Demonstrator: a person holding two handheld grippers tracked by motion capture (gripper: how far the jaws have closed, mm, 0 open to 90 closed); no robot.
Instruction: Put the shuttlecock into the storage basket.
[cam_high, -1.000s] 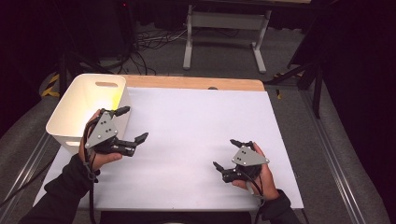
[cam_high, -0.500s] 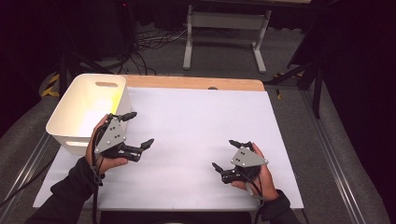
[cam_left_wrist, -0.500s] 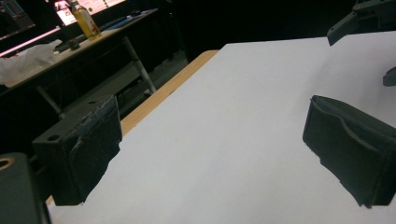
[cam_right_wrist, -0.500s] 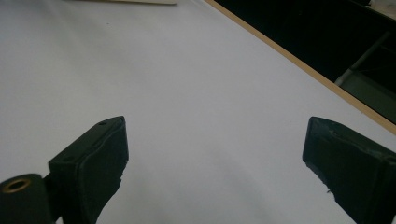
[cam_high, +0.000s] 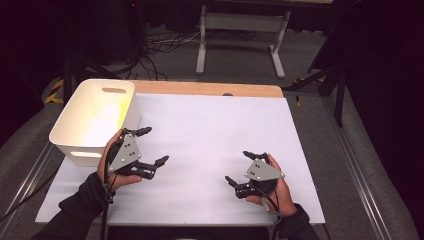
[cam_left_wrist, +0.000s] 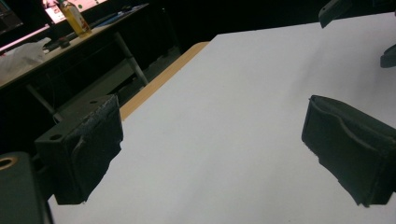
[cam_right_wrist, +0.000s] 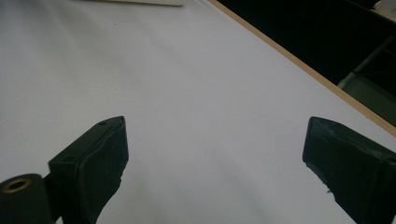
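The left tongs (cam_high: 151, 146) are hovering wide apart with nothing between them, just beside the white bin (cam_high: 95, 117) that is standing at the left edge of the desk (cam_high: 215, 125). The right tongs (cam_high: 241, 167) are also gaping and holding nothing, low over the white sheet, well apart from the bin.

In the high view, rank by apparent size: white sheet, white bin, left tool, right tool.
1. White sheet, by far the largest.
2. White bin.
3. Left tool and right tool: they look about alike, so no ranking between them.
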